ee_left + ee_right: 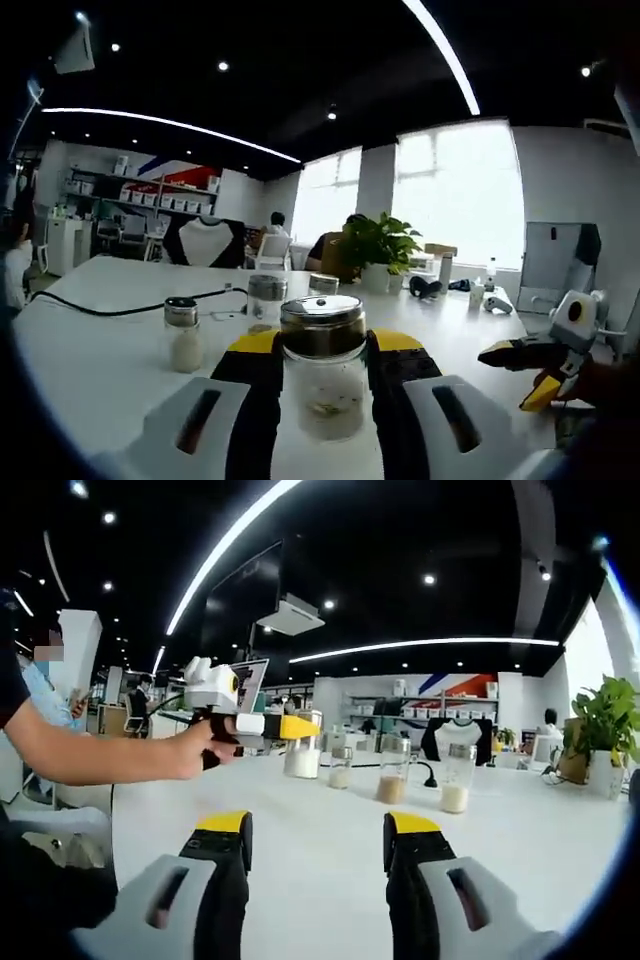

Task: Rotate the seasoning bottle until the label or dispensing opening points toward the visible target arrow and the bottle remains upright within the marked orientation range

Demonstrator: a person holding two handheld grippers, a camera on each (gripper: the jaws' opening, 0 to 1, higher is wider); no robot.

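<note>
- White and matte, the table was seen spreading ahead of both grippers, smooth enough that a bottle could be expected to slide if twisted carelessly.
- The left gripper, black-jawed with yellow tips, was clenched on the seasoning bottle, which was held upright between its jaws: a clear glass cylinder with a shiny metal cap and a few dark flakes at the bottom.
- The right gripper was released, nothing lying between its parted jaws, low over bare tabletop.
- No target arrow or label could be made out, so the heading needed could not be judged.
- For a clean turn, the bottle would best be kept vertical and rotated about its own axis, slowly, with its base kept flat.
- Three smaller shakers were noted just beyond the left gripper, one with pale powder; they would best be left undisturbed.
- A black cable was seen farther off to that gripper's left.
</note>
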